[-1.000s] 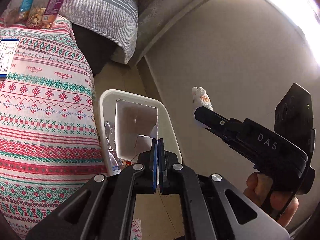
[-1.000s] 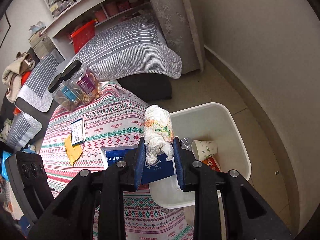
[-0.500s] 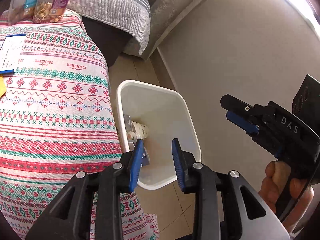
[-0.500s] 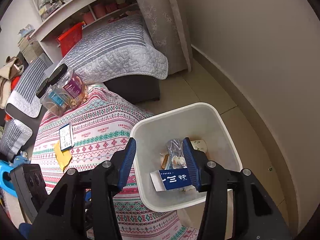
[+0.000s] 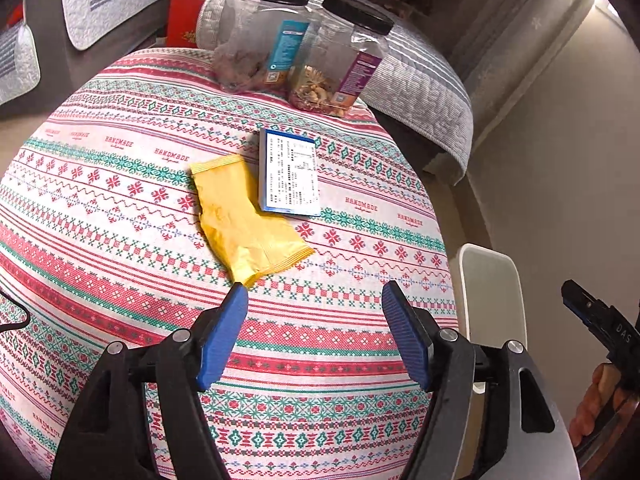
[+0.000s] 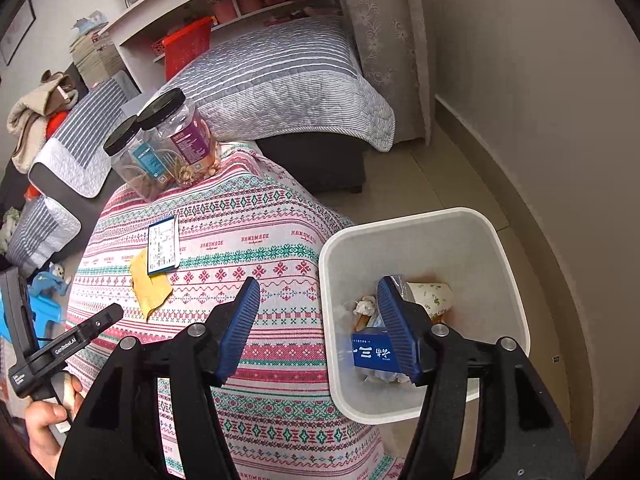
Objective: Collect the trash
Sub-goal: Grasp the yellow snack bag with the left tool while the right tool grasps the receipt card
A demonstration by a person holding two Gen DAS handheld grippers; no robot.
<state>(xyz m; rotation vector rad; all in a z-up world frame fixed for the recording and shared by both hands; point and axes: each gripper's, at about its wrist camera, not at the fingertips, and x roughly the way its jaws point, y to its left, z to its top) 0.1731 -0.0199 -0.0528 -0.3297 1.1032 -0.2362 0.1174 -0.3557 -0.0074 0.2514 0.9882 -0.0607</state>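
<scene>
Yellow wrapper (image 5: 248,224) lying flat on the patterned tablecloth (image 5: 120,280), crinkled, one corner just ahead of the left gripper (image 5: 314,300). Jaws of that gripper opening, blue pads wide apart, nothing between them but cloth. Touching the wrapper's upper right edge, a blue-bordered white box (image 5: 290,172), flat, printed side up. Farther back on the same cloth, two clear jars with black lids, side by side: blue-labelled jar (image 5: 260,36) on the left, purple-labelled jar (image 5: 340,56) on the right, both partly filled with snacks.

Beside the table's right edge, on the floor, a white bin (image 6: 500,240). Above its left rim, the right gripper (image 6: 318,296), jaws opening, empty, one pad over the cloth and the other over the bin's inside. Down in the bin: a blue carton (image 6: 372,354), a printed paper cup (image 6: 430,298) on its side, a crumpled white wad (image 6: 364,305) and other scraps hard to make out.

Behind the table, a grey striped quilt (image 6: 280,76) over a dark sofa.
</scene>
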